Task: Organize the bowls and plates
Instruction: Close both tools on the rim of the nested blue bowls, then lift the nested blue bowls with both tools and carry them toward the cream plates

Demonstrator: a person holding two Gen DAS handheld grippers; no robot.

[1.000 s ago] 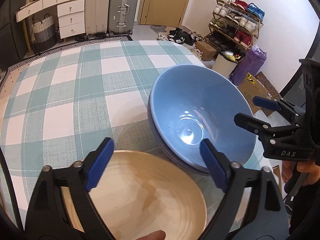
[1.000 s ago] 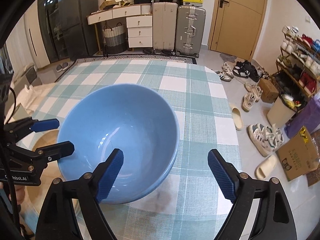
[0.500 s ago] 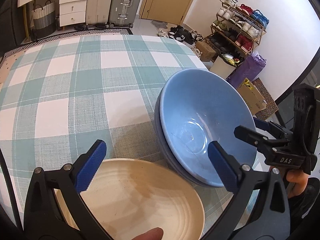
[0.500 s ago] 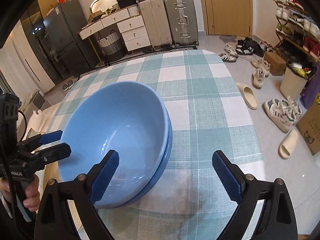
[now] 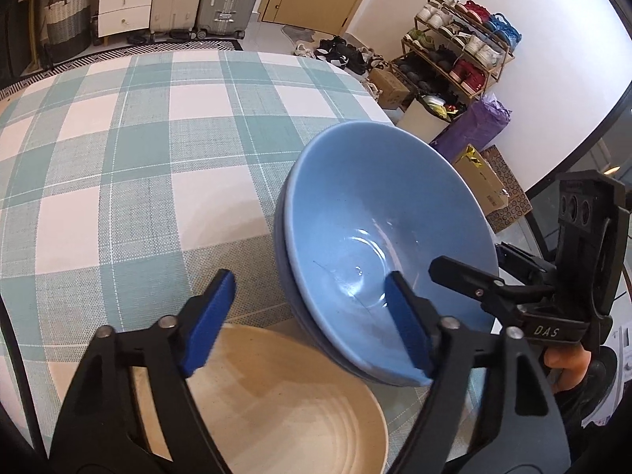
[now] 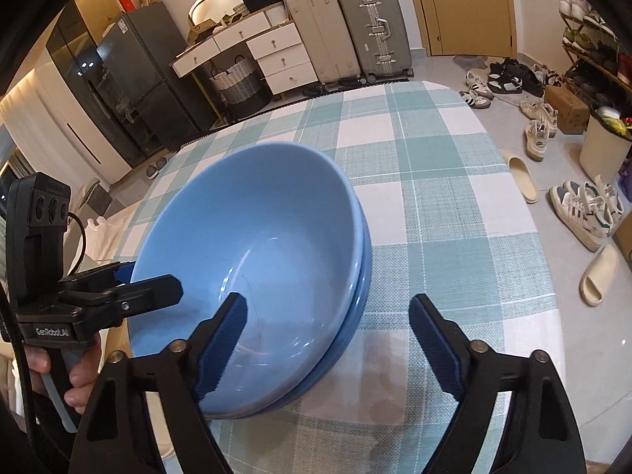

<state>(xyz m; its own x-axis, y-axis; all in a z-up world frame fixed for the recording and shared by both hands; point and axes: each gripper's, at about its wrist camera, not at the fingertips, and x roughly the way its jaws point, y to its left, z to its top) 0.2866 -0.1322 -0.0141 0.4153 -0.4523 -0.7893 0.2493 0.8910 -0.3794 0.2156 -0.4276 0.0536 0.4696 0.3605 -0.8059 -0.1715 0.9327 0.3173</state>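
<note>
Counter cloth (image 5: 138, 166): teal-and-white check with thin white lines. Stacked bowls (image 5: 379, 245): plain light blue. Plate (image 5: 296, 407) beside the bowls: cream, faint concentric rings. Both grippers: black frames, blue pads (image 6: 223, 339).

Your left gripper (image 5: 308, 324) and right gripper (image 6: 328, 339) are black, with blue ribbed pads, silver screws, and white lettering, possibly "DAS".

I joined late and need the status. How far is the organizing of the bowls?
Done: one blue bowl sits nested in another. In hand: nothing; left tongs have just been closing over the cream bowl, right tongs around the blue rim, neither gripping. Left: the cream bowl.
</note>
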